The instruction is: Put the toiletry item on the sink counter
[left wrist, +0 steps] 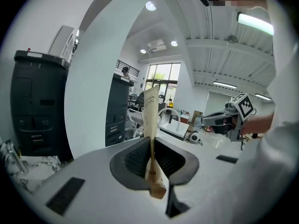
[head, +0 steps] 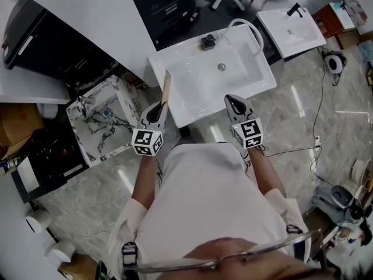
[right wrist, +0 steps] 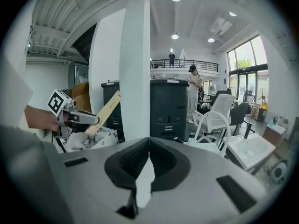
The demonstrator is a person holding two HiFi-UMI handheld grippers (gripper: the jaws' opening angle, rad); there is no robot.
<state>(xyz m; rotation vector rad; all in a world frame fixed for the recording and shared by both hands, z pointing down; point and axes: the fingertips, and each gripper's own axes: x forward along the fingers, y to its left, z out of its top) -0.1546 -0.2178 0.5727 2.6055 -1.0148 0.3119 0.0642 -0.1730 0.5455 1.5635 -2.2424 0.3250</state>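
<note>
A long, flat tan toiletry packet (head: 166, 90) stands up out of my left gripper (head: 158, 113), which is shut on its lower part. In the left gripper view the packet (left wrist: 150, 111) is pinched between the ribbed pads, its crimped end hanging below. It hovers at the front left edge of the white sink counter (head: 175, 77). My right gripper (head: 235, 104) is shut with nothing in it, at the counter's front right edge. The right gripper view shows its pads (right wrist: 161, 160) touching, and the left gripper (right wrist: 77, 118) with the packet (right wrist: 106, 108) off to the left.
The counter has a basin with a drain (head: 221, 67), a curved white faucet (head: 249, 29) and a small black object (head: 208, 41) at the back. A marble-patterned sink (head: 123, 92) stands to the left, a second white sink (head: 291, 31) far right, and dark cabinets (head: 166, 4) behind.
</note>
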